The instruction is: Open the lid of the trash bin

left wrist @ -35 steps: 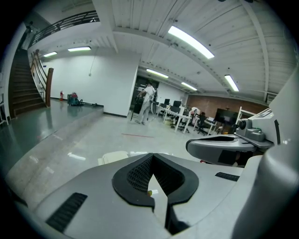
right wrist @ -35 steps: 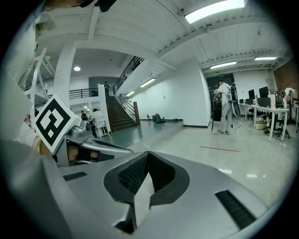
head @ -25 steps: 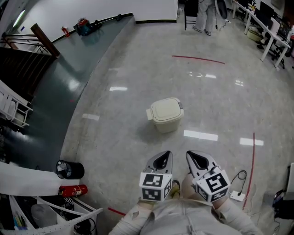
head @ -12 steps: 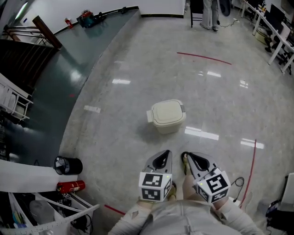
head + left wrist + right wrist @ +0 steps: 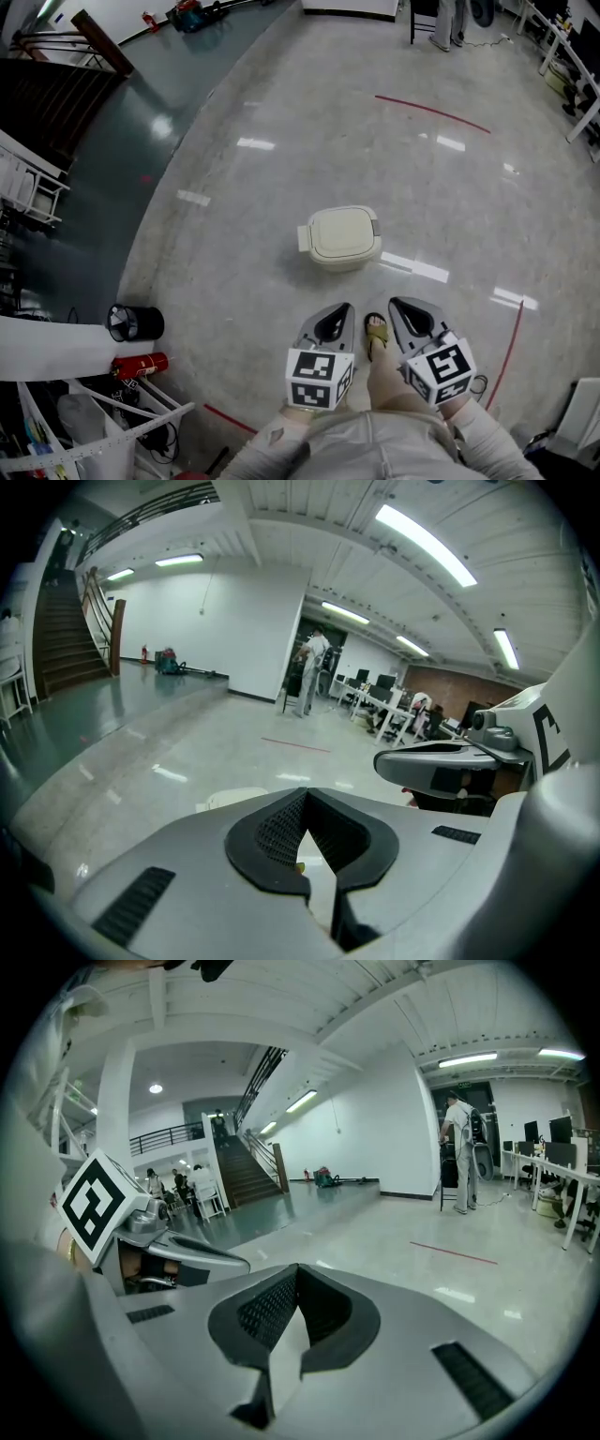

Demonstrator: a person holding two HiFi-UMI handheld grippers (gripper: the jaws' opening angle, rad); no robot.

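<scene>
The trash bin [image 5: 340, 237] is a small cream bin with a rounded square lid, standing on the polished floor with the lid down. Both grippers hang close to my body, short of the bin and apart from it. My left gripper [image 5: 330, 325] points at the bin with its jaws shut and nothing in them. My right gripper [image 5: 413, 322] is beside it, also shut and empty. In the left gripper view only the top edge of the bin [image 5: 230, 798] peeks over the left gripper [image 5: 314, 874]. The right gripper view shows the right gripper [image 5: 281, 1358] and bare floor.
A foot in a sandal [image 5: 377, 331] shows between the grippers. A black cup [image 5: 134, 322], a red extinguisher [image 5: 141, 364] and a white rack [image 5: 103, 422] lie at the left. Red tape lines [image 5: 433, 111] mark the floor. Stairs [image 5: 56, 75] rise at the far left; a person [image 5: 448, 21] stands far off.
The view has moved forward over the floor, and a sandalled foot has come into sight between the grippers. Both grippers stay shut and near my body.
</scene>
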